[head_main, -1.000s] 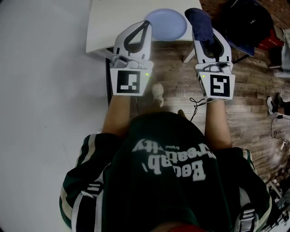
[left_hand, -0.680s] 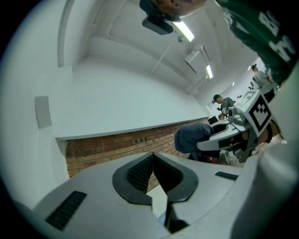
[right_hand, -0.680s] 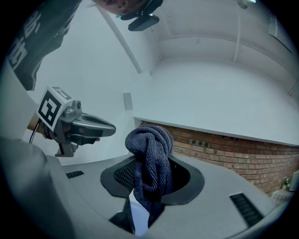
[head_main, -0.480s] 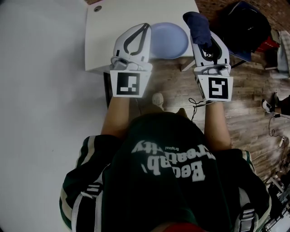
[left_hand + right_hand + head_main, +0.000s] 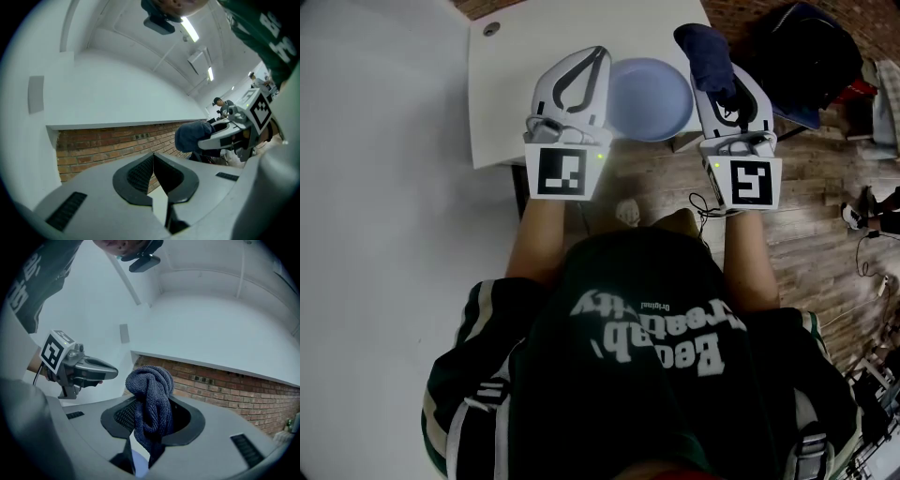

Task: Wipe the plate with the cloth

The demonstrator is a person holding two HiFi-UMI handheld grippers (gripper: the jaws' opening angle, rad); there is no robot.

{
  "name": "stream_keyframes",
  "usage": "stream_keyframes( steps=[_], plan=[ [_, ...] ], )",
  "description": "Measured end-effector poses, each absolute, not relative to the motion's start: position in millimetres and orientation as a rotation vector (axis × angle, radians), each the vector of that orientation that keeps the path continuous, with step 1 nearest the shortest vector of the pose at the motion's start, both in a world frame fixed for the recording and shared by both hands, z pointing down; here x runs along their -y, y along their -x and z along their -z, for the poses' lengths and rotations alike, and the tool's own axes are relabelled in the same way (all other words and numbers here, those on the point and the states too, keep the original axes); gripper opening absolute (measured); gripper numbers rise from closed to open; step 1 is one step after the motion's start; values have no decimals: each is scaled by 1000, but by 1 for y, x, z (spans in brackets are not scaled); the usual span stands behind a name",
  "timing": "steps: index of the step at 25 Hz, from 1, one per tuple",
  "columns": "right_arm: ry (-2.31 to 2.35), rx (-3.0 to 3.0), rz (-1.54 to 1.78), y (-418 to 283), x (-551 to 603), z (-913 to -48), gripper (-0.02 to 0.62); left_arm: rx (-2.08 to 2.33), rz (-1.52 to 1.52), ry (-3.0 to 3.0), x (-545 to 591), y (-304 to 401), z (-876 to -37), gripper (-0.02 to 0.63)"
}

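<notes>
Dark blue cloth [image 5: 151,380] is pinched between the fingers of the right gripper [image 5: 150,408], bunched above them and trailing down through the gap. The fingers of the left gripper [image 5: 153,164] are pressed together, with nothing held. A pale blue plate [image 5: 649,98] is seen lying on the white desk [image 5: 506,84] near its front edge, between the two grippers. The cloth is held just beside the plate's right rim; contact cannot be judged.

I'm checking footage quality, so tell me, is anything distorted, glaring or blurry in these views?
Head view: dim but sharp, the plate crisp. Left gripper view: fisheye bending, black corners, ceiling lights glaring. Right gripper view: same bending, the cloth in focus.
</notes>
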State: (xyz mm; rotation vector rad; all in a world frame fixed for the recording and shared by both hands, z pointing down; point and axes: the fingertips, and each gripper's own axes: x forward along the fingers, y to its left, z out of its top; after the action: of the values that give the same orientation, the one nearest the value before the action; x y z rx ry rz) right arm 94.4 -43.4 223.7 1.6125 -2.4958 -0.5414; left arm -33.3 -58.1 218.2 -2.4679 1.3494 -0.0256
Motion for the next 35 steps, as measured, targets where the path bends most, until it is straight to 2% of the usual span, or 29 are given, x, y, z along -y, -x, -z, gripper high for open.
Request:
stream_keyframes(
  steps=[35],
  plan=[
    [-1226,2768,440,-95,147,-248,126,-1610,208,2361,137,7,-244,3]
  ],
)
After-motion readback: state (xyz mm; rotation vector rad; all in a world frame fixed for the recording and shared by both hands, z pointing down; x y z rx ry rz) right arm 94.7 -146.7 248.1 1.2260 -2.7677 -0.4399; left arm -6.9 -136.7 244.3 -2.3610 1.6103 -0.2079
